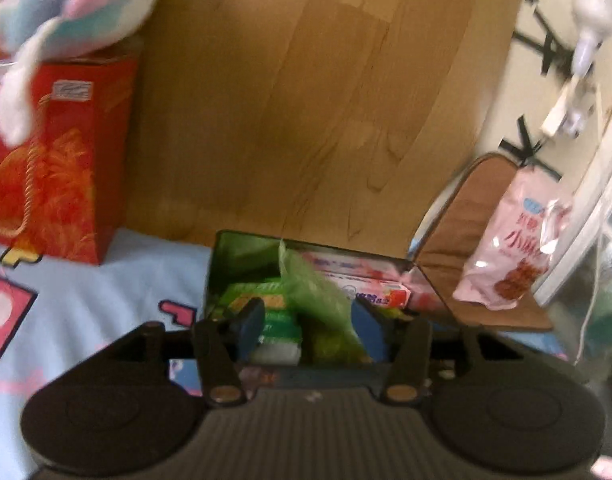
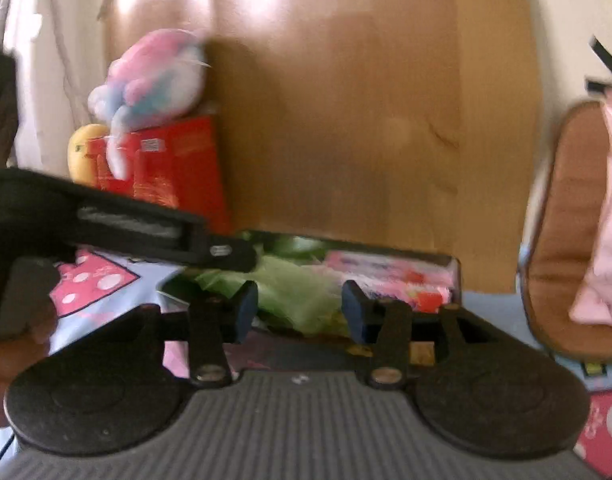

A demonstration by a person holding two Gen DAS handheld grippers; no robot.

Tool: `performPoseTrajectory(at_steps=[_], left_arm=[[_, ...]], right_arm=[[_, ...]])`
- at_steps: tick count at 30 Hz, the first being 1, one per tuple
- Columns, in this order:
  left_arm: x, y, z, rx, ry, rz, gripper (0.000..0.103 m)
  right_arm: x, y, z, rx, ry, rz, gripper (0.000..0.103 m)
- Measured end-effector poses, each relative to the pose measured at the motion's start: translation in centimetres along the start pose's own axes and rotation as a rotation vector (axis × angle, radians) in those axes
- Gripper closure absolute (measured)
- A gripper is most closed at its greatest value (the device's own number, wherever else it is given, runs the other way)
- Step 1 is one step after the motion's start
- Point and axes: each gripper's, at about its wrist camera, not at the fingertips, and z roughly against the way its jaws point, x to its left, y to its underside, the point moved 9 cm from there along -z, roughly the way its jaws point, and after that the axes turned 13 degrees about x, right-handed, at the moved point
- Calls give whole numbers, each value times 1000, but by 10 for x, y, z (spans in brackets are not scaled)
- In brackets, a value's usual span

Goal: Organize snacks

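A dark open tin [image 1: 306, 246] lies on the bed and holds green packets [image 1: 261, 300], a crumpled green bag [image 1: 318, 300] and a pink strawberry box [image 1: 370, 292]. My left gripper [image 1: 308, 328] hovers at the tin's near edge, open, with the green bag showing in the gap and neither blue pad pressing on it. My right gripper [image 2: 299, 312] is also open in front of the same tin [image 2: 454, 268], and the green bag [image 2: 289, 296] lies beyond its pads. The left gripper's black body [image 2: 145, 224] crosses that view from the left.
A red gift bag [image 1: 57, 160] stands at the back left with a pastel plush toy [image 1: 65, 8] on top. A pink snack bag [image 1: 510, 248] rests on a brown cushioned seat [image 1: 466, 220] to the right. A wooden panel [image 1: 306, 100] rises behind the blue patterned sheet [image 1: 105, 300].
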Motion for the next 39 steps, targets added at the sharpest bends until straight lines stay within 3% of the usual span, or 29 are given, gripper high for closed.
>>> performPoseTrajectory(at_steps=[2,4,10,18,20,24,30,39], left_arm=[[8,15,14,-45,-15,11,54],[15,30,19,-41,-7,36,53],[16,64,27,9,-64,14,53],[-6,103,38,56,-203,-57,38],[-11,111,45,46,-232,-70,27],[-16,128,61,33,-251,-80,21],[-20,155,90,5,-286,-90,1],[-25,193,125,-10,-338,-106,0]], right_arm=[[-7,13,15,-41,-43,-58,52],[-9,28,35,-90,-67,-98,51],[-7,71,58,-20,-129,-190,51],[-3,105,75,77,-51,-301,47],[-1,114,82,81,-10,-322,37],[15,136,92,103,7,-345,36],[44,156,113,100,10,-323,33],[75,175,147,83,3,-322,24]])
